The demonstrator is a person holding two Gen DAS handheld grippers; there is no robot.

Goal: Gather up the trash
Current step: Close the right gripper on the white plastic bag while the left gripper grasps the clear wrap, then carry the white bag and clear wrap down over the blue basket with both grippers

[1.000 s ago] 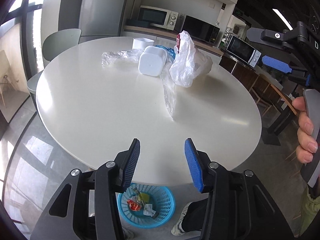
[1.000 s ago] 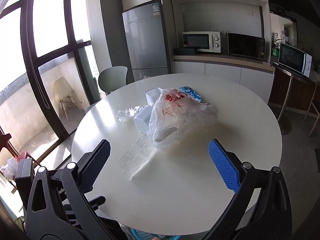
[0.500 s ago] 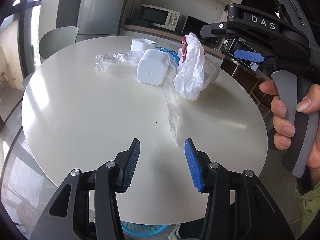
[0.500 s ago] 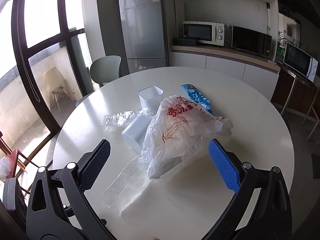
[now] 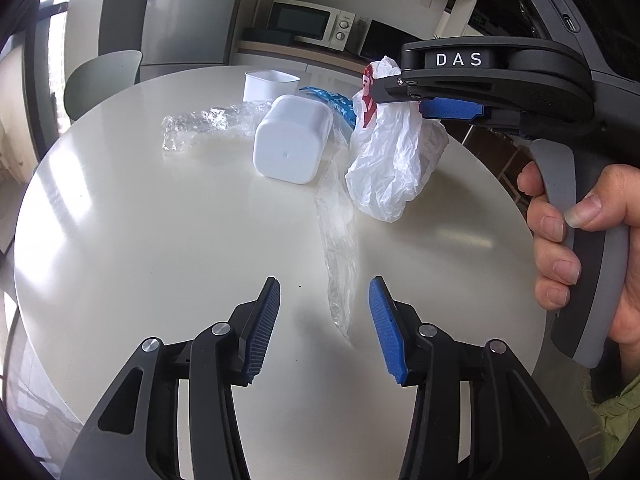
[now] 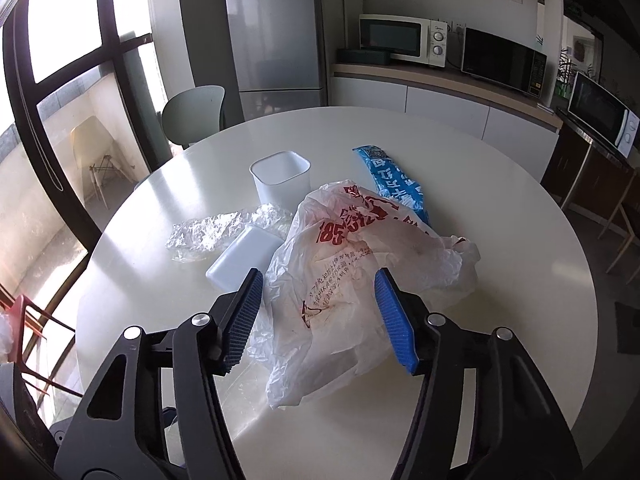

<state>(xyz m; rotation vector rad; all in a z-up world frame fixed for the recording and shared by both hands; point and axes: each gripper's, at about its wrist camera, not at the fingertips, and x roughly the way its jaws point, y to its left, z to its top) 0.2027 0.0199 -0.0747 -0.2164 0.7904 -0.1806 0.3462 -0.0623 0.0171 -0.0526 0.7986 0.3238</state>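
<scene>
A crumpled white plastic bag with red print [image 6: 360,280] lies on the round white table [image 6: 520,208]; it also shows in the left wrist view [image 5: 394,164]. My right gripper [image 6: 320,320] is open with its fingers on either side of the bag's near part. A clear plastic strip [image 5: 340,252] stretches toward my open, empty left gripper [image 5: 324,326], which hovers over the near table. A tipped white container [image 5: 290,138], an upright white cup [image 6: 280,176], a blue wrapper [image 6: 396,182] and crinkled clear film [image 6: 212,234] lie around the bag.
A grey-green chair [image 6: 194,114] stands at the table's far left side. A fridge [image 6: 276,36] and a counter with microwaves [image 6: 400,36] are behind. Windows run along the left.
Both grippers moved forward over the table. The right gripper came down around the white bag and its fingers narrowed. The blue basket under the table edge dropped out of the left view.
</scene>
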